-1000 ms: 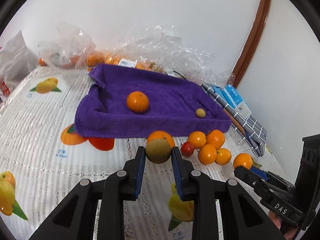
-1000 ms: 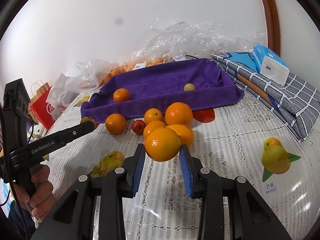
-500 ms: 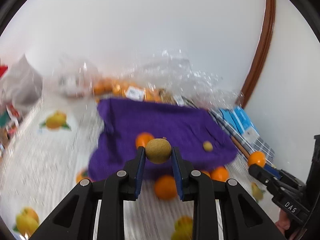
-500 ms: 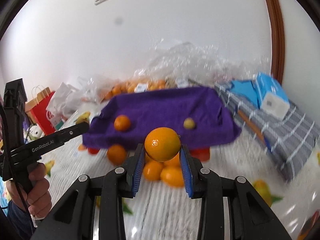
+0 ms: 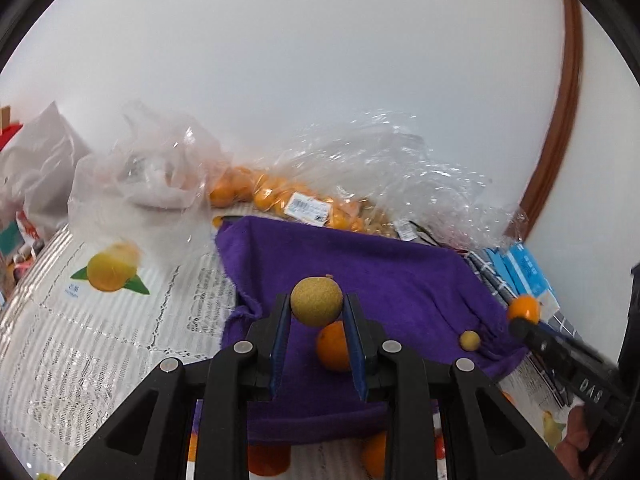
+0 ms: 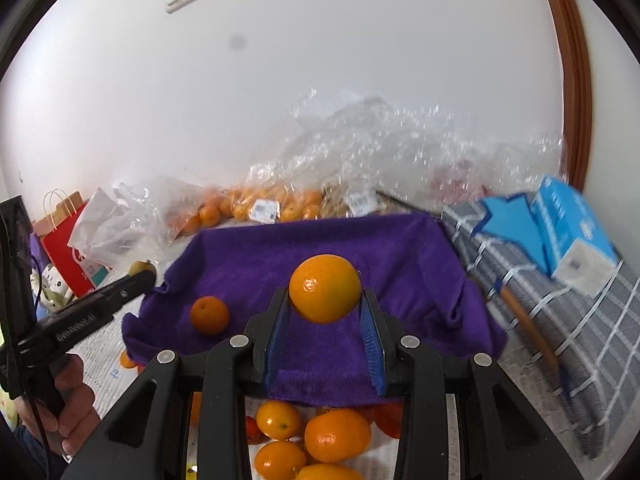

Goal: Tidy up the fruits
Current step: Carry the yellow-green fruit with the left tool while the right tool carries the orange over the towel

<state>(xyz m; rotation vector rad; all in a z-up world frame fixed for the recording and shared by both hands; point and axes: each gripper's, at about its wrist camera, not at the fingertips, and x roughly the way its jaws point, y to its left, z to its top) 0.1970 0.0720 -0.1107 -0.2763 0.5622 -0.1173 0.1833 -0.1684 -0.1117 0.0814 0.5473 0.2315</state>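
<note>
Since a second ago both of my hands have risen from the tabletop (image 5: 100,344) and travelled forward, so the purple towel (image 6: 340,248) now lies directly below both fruits instead of ahead of them. Fingers of my left gripper (image 5: 316,312) are clamped on the brown round fruit (image 5: 316,301); fingers of my right gripper (image 6: 325,300) are clamped on the large orange (image 6: 325,288). Both fruits hang in the air above the towel, where one small orange (image 6: 209,315) and a small tan fruit (image 5: 469,340) already rest. I judge this is the carrying step, almost finished. Next I should lower each fruit onto free cloth and only then part the fingers, otherwise it may roll off. The brown fruit is nearly round, its small stem nub pointing up; the orange has no clear long axis.
</note>
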